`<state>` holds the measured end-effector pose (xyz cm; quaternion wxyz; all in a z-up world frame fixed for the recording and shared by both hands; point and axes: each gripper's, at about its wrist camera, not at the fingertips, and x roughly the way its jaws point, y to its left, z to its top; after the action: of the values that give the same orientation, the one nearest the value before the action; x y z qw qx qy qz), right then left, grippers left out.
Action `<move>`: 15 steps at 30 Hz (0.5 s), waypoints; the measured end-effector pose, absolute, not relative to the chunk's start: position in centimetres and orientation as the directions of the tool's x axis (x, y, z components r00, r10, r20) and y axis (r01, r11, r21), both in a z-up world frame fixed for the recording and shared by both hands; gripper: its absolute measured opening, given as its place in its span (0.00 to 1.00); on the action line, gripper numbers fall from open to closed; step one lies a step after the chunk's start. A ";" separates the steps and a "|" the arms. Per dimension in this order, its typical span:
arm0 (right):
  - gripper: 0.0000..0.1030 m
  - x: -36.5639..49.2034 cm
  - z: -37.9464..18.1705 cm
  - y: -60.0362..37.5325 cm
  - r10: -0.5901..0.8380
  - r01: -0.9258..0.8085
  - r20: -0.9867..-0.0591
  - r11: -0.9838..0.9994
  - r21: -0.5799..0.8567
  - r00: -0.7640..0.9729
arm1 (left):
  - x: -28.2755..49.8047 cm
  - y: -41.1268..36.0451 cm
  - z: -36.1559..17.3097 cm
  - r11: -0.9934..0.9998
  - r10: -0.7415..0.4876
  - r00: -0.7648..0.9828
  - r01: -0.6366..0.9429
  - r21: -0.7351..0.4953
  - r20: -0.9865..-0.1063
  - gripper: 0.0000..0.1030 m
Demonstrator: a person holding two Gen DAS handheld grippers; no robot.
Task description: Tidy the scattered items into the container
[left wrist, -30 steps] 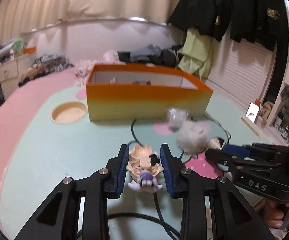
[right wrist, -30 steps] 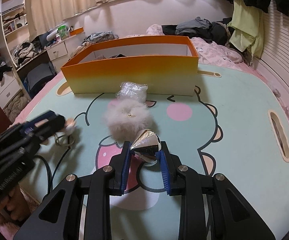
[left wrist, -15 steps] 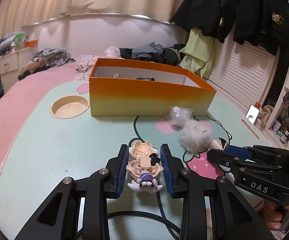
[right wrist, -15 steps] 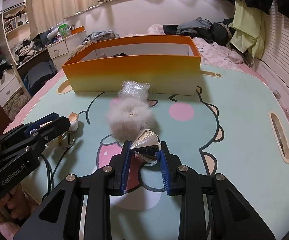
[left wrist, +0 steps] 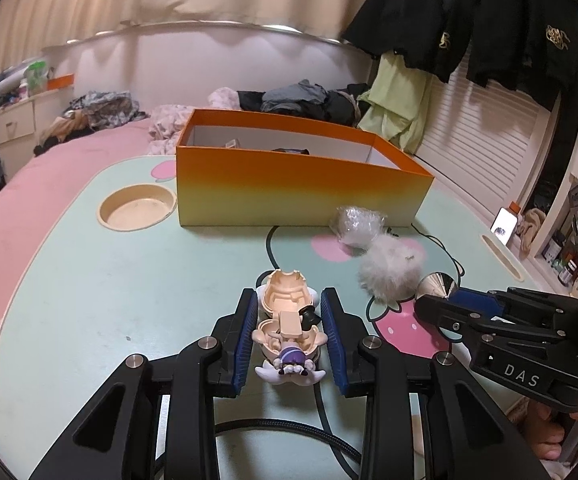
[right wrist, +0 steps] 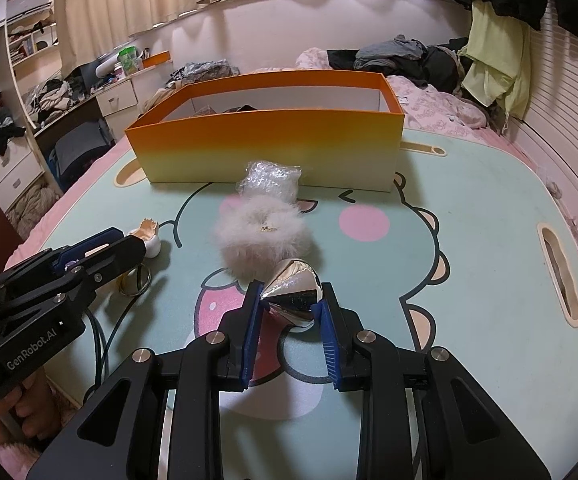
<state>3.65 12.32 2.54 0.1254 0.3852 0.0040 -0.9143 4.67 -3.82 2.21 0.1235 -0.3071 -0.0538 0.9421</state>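
Left wrist view: the left gripper (left wrist: 291,336) at lower centre clenches a small toy figure (left wrist: 289,334) between its fingers; the orange box (left wrist: 289,184) stands mid-frame.

Right wrist view: the right gripper (right wrist: 291,320) grips a silver cone (right wrist: 295,294) at centre, with a fluffy pompom (right wrist: 263,236) just above it.

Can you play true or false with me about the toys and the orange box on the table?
1. The left gripper is shut on the toy figure. True.
2. The right gripper holds the fluffy pom-pom. False: it grips the shiny silver cone.
3. The crinkly plastic bag lies inside the orange box. False: it lies on the table in front of it.
4. The pom-pom lies between the bag and the cone. True.
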 end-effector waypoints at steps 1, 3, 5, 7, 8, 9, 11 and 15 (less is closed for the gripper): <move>0.28 3.7 2.6 12.3 -0.226 0.232 -0.705 -0.969 0.089 -0.672 | 4.7 -3.8 2.2 -0.964 0.266 -0.781 -0.200 -0.178 -0.565 0.30; 0.28 3.7 2.5 12.3 -0.226 0.232 -0.705 -0.969 0.089 -0.672 | 4.7 -3.8 2.1 -0.963 0.267 -0.780 -0.200 -0.179 -0.566 0.30; 0.28 3.6 2.5 12.3 -0.226 0.232 -0.705 -0.969 0.090 -0.672 | 4.7 -3.9 2.2 -0.964 0.266 -0.781 -0.200 -0.178 -0.565 0.30; 0.28 3.7 2.6 12.3 -0.226 0.232 -0.705 -0.969 0.089 -0.672 | 4.7 -3.9 2.2 -0.963 0.267 -0.781 -0.201 -0.178 -0.565 0.30; 0.28 3.7 2.5 12.3 -0.226 0.232 -0.705 -0.969 0.090 -0.672 | 4.6 -3.8 2.2 -0.963 0.267 -0.780 -0.201 -0.178 -0.565 0.30; 0.28 3.7 2.5 12.3 -0.226 0.231 -0.705 -0.969 0.090 -0.672 | 4.6 -3.8 2.2 -0.963 0.268 -0.780 -0.202 -0.177 -0.565 0.30; 0.28 3.6 2.6 12.3 -0.230 0.233 -0.704 -0.968 0.093 -0.672 | 4.6 -3.9 2.3 -0.961 0.276 -0.777 -0.208 -0.183 -0.565 0.30; 0.28 3.4 3.6 12.7 -0.237 0.234 -0.685 -0.967 0.099 -0.689 | 3.9 -5.1 3.5 -0.953 0.294 -0.777 -0.198 -0.227 -0.557 0.30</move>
<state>3.43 12.69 3.60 0.1282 0.3727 -0.0020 -0.9190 3.89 -5.07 3.49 0.1311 -0.3075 -0.0781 0.9392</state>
